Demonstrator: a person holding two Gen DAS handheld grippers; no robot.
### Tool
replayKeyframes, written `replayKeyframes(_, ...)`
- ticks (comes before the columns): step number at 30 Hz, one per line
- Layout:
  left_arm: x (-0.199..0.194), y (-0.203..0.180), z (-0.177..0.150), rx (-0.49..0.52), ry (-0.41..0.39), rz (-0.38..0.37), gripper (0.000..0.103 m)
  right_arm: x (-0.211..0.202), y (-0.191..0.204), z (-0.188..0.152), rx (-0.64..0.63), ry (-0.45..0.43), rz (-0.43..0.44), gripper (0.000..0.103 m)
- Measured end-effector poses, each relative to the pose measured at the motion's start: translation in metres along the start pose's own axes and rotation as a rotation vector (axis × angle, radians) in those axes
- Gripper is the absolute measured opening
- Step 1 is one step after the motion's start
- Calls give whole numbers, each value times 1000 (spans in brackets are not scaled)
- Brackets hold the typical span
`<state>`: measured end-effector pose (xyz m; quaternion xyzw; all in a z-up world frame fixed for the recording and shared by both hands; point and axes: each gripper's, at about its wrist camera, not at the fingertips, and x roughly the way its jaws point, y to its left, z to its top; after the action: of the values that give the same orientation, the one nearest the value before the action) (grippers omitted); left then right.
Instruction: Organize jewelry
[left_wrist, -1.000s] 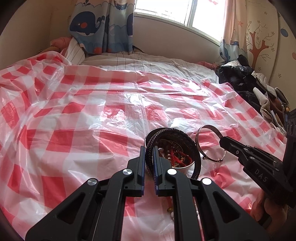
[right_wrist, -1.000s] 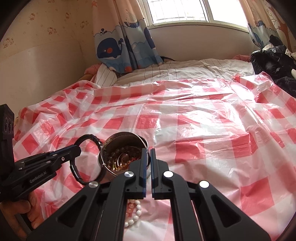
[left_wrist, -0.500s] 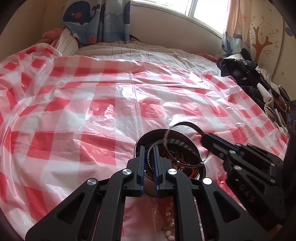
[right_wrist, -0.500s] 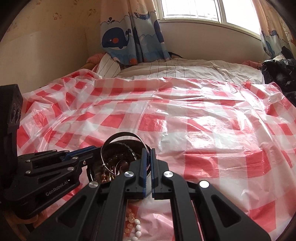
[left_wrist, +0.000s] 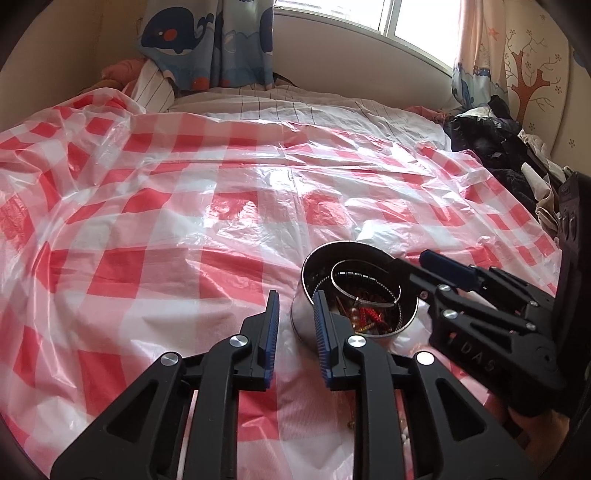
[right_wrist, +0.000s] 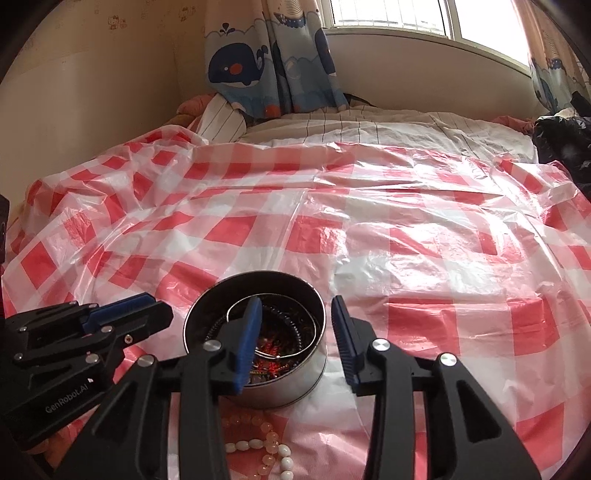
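A round metal tin (left_wrist: 306, 317) stands on the red-and-white checked plastic sheet; it also shows in the right wrist view (right_wrist: 314, 354). Inside lie a thin silver bangle (left_wrist: 365, 278), a black bracelet (right_wrist: 291, 325) and red and gold beads. My left gripper (left_wrist: 295, 314) is open and empty, its right finger at the tin's near rim. My right gripper (right_wrist: 295, 325) is open and empty, straddling the tin's right wall. A string of white and pink beads (right_wrist: 266, 450) lies on the sheet in front of the tin.
The checked sheet (left_wrist: 184, 221) covers a bed with a striped sheet (left_wrist: 295, 107) behind. Dark clothes (left_wrist: 495, 147) are piled at the right edge. Whale-print curtains (right_wrist: 266, 59) hang under the window at the back.
Both grippers have opened. The black bracelet from the left and the silver bangle from the right now lie in the tin. Both grippers have drawn back slightly.
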<state>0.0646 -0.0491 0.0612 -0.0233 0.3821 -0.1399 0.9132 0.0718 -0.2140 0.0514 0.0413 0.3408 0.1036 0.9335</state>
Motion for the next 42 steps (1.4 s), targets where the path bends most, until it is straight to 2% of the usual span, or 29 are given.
replayKeyframes(7, -19, 0, -15, 19, 8, 6, 25, -29, -11, -18, 47, 28, 24, 39)
replayKeyframes(14, -30, 3, -43, 40, 38, -7, 30, -59, -26, -64, 124, 113, 37, 39)
replayKeyframes(21, -23, -13, -59, 88, 69, -47, 32, -48, -15, -74, 79, 170, 40, 39)
replayKeyframes(29, -17, -21, -60, 100, 80, -63, 35, -31, -3, -78, 40, 217, 51, 37)
replayKeyframes(32, -12, -31, -56, 129, 79, -72, 36, -34, -6, -78, 52, 209, 47, 37)
replayKeyframes(35, 2, -42, -54, 159, 114, -74, 36, -35, -9, -77, 64, 202, 28, 37)
replayKeyframes(40, 24, -48, -55, 201, 195, -55, 36, -33, -12, -78, 72, 215, 15, 37)
replayKeyframes(42, 24, -50, -57, 246, 199, -19, 31, -32, -11, -79, 63, 219, 6, 37)
